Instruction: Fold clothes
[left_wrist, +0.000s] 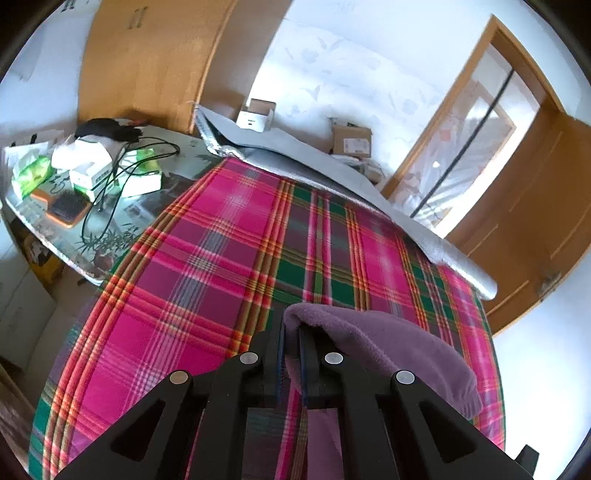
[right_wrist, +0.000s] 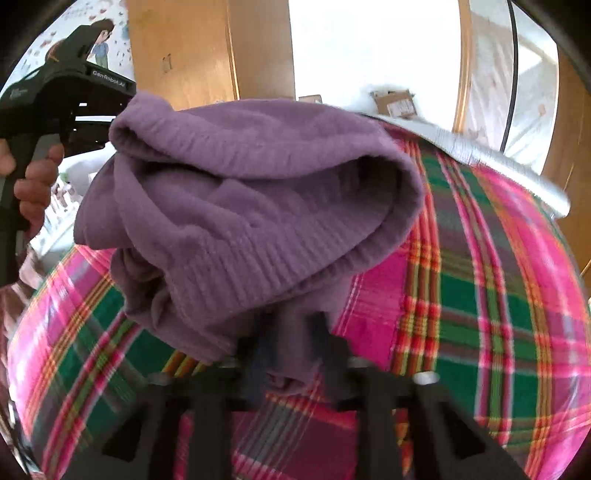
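Observation:
A purple knit garment (right_wrist: 240, 206) hangs bunched above a bed covered in a pink and green plaid sheet (left_wrist: 207, 258). In the left wrist view my left gripper (left_wrist: 291, 339) is shut on one edge of the garment (left_wrist: 388, 343), which drapes away to the right. My right gripper (right_wrist: 290, 332) pinches a lower fold of the same garment between its fingers, and the ribbed hem curls over above it. The left gripper's black body (right_wrist: 74, 92) shows at upper left in the right wrist view, held by a person's hand (right_wrist: 37, 184); its fingertips are hidden behind the cloth.
A side table (left_wrist: 110, 221) left of the bed carries boxes, tissue packs and black cables. A grey padded mat (left_wrist: 332, 173) lies along the bed's far edge. Cardboard boxes (left_wrist: 351, 142) sit by the wall, with a wooden wardrobe (left_wrist: 147, 62) and a door (left_wrist: 535, 221) beyond.

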